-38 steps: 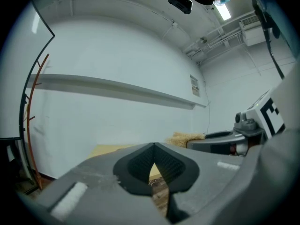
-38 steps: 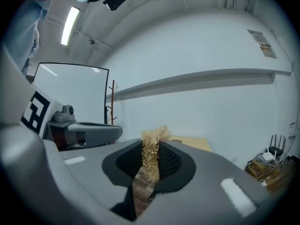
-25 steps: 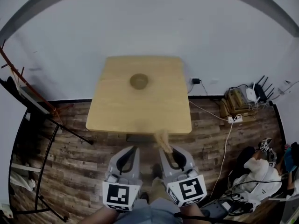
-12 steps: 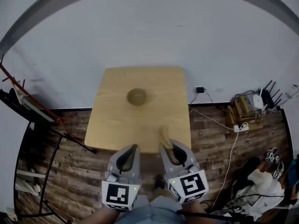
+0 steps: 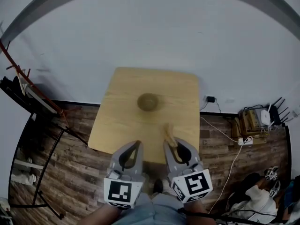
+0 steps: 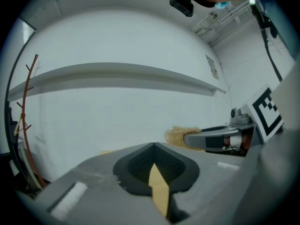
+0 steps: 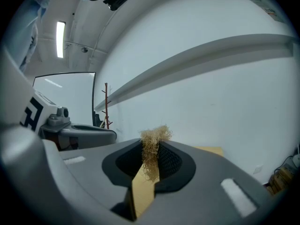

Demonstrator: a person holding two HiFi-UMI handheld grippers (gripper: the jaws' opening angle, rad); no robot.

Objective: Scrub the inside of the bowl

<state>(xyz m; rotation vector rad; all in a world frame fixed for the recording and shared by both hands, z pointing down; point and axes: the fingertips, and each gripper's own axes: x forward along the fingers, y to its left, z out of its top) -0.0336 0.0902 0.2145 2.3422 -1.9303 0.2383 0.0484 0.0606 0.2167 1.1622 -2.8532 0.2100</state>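
Observation:
A small olive-brown bowl (image 5: 148, 101) stands upright near the middle of the light wooden table (image 5: 119, 118). Both grippers hover side by side over the table's front edge, well short of the bowl. My right gripper (image 5: 170, 142) is shut on a tan fibrous scrubber (image 5: 168, 131), whose tuft sticks out past the jaw tips (image 7: 152, 146). My left gripper (image 5: 135, 144) is shut with nothing between its jaws (image 6: 153, 146). In the left gripper view the scrubber (image 6: 177, 136) and the right gripper (image 6: 220, 138) show at the right.
A white wall rises behind the table. A reddish rack (image 5: 28, 83) and a black metal frame (image 5: 44, 170) stand at the left on the wood floor. Cables, a power strip (image 5: 243, 140) and a router (image 5: 267, 118) lie at the right.
The table and bowl have drawn closer and shifted right in the head view. Both grippers, earlier short of the table, now reach over its front edge. The scrubber stays gripped.

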